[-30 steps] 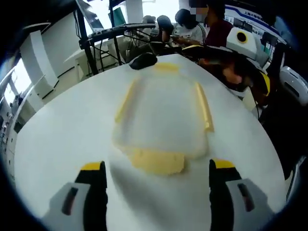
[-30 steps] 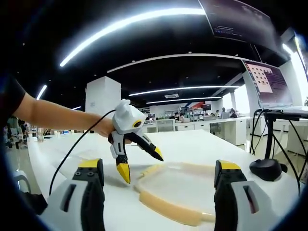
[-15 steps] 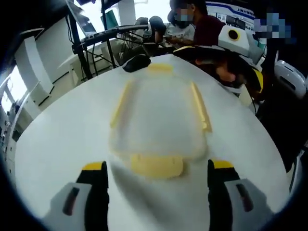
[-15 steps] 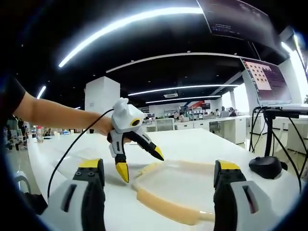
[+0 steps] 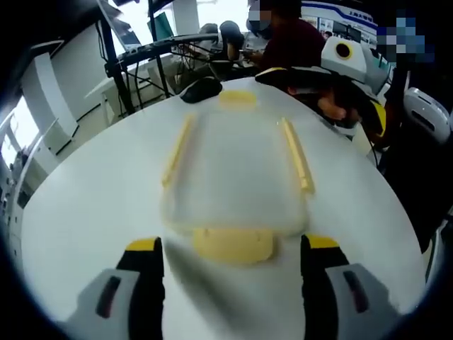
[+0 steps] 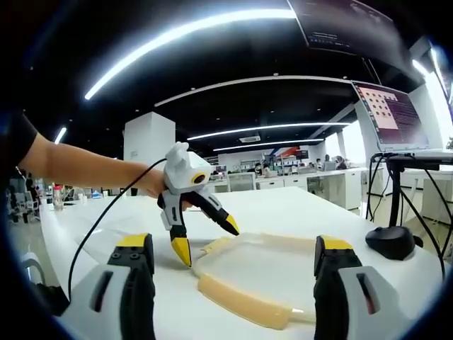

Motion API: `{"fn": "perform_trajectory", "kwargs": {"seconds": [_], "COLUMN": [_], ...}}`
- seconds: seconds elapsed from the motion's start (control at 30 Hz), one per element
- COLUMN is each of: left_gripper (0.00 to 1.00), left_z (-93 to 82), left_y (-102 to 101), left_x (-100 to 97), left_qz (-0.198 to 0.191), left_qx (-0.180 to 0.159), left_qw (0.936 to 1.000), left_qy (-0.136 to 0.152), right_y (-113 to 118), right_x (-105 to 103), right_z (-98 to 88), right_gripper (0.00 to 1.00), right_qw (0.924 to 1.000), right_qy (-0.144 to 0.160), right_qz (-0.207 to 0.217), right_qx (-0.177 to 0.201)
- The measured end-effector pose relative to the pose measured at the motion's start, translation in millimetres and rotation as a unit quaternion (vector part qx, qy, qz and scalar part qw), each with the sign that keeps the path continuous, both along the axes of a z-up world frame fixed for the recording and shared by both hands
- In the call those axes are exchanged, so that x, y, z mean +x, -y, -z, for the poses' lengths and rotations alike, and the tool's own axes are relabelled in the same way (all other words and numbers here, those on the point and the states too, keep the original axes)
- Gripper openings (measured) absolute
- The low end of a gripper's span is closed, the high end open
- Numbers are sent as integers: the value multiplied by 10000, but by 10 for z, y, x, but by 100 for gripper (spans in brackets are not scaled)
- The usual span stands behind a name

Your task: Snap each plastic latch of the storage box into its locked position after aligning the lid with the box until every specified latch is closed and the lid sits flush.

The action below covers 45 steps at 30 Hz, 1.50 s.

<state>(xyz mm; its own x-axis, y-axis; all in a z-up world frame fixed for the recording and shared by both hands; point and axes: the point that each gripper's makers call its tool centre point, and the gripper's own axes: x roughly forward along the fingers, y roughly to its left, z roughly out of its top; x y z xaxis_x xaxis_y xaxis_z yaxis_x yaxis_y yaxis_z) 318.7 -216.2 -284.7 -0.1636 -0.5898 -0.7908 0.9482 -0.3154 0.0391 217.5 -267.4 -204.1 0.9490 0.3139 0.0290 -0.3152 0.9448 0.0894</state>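
A clear storage box with its lid [image 5: 233, 166] lies flat on the white table [image 5: 92, 205]. Pale yellow latches line its sides: a near end latch [image 5: 233, 245], a left one [image 5: 177, 150], a right one [image 5: 297, 153] and a far one [image 5: 238, 98]. My left gripper [image 5: 233, 258] stands open just short of the near end latch. In the right gripper view the box [image 6: 262, 265] lies low ahead with a long yellow latch [image 6: 241, 306] nearest. My right gripper [image 6: 233, 273] is open over it. The left gripper [image 6: 205, 244] hovers open at the box's far left end, held by a bare arm.
A black computer mouse [image 5: 200, 89] sits beyond the box's far end, also visible as the mouse [image 6: 389, 246] on the right. A laptop on a black stand [image 6: 400, 152] rises behind it. People sit past the table's far edge. The table edge drops away at the right [image 5: 396, 212].
The left gripper's view has crept slightly closer to the near end latch. In the right gripper view the box has slid a little lower in the picture; both grippers stay open.
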Motion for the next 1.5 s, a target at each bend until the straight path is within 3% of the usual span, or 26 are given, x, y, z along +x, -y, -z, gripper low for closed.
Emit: {"fn": "perform_trajectory", "kwargs": {"seconds": [0.43,0.87,1.5], "left_gripper": [74,71,60], "left_z": [33,25,5], "left_y": [-6,-37,8], "left_x": [-31,44,48], "left_qz": [-35,-72,-44], "left_qx": [110,350,397], "left_qw": [9998,9993,9992], "left_qy": [-188,-94,-33], "right_y": [100,121,246], "right_x": [10,39,46], "right_z": [38,16,50], "right_gripper": [94,94,94], "right_qw": [9999,9998,9997], "right_qy": [-17,5,-36], "right_qz": [142,183,257], "right_qx": [-53,-72,-23]}}
